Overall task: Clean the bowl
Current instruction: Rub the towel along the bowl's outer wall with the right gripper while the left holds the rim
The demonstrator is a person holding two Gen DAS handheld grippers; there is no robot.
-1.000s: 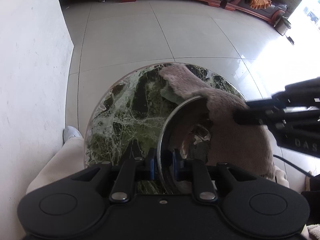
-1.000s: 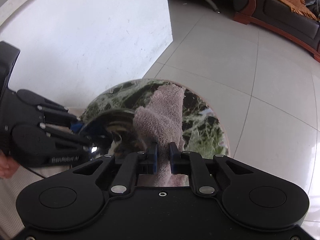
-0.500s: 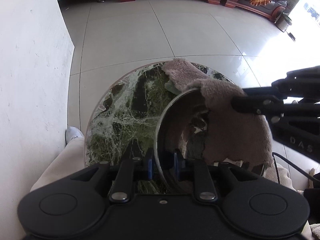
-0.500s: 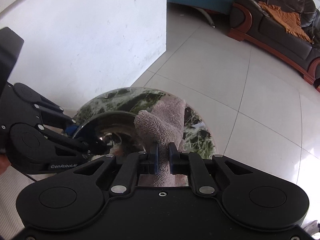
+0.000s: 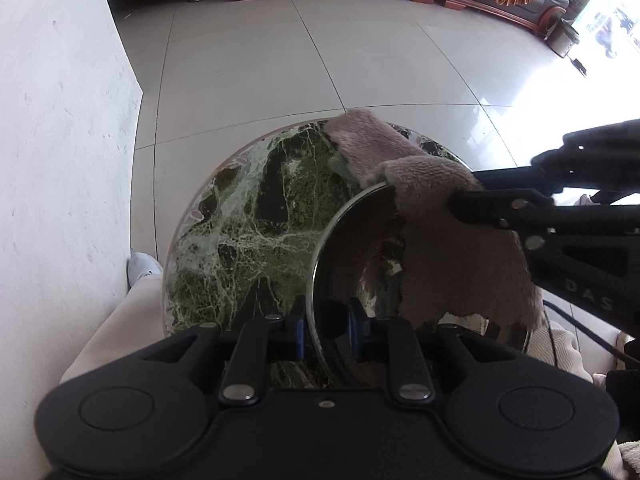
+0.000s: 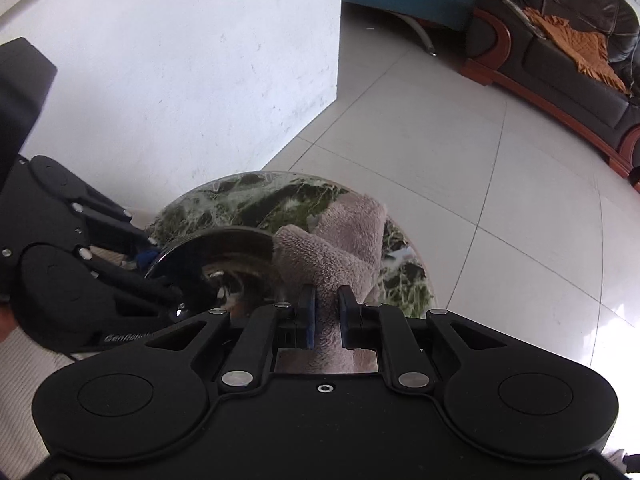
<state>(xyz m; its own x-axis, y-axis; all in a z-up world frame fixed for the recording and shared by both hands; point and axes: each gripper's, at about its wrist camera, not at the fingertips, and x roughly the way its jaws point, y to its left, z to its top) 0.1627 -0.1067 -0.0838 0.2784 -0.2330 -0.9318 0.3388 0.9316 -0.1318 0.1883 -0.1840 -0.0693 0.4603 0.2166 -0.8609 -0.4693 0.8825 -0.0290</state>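
Steel bowl [image 5: 360, 264] rim clamped in left gripper [image 5: 326, 330].

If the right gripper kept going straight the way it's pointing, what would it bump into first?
Probably the cloth itself: the right gripper is shut on it, and it bunches up just ahead of the fingertips. Behind that lie the bowl rim and the marble table, though depth is hard to judge.

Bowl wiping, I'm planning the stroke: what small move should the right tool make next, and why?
Probably sweep the cloth further round the inside wall of the bowl. The right tool pinches the cloth, which drapes over the far rim and covers only one side; the left tool clamps the near rim, steadying the bowl.
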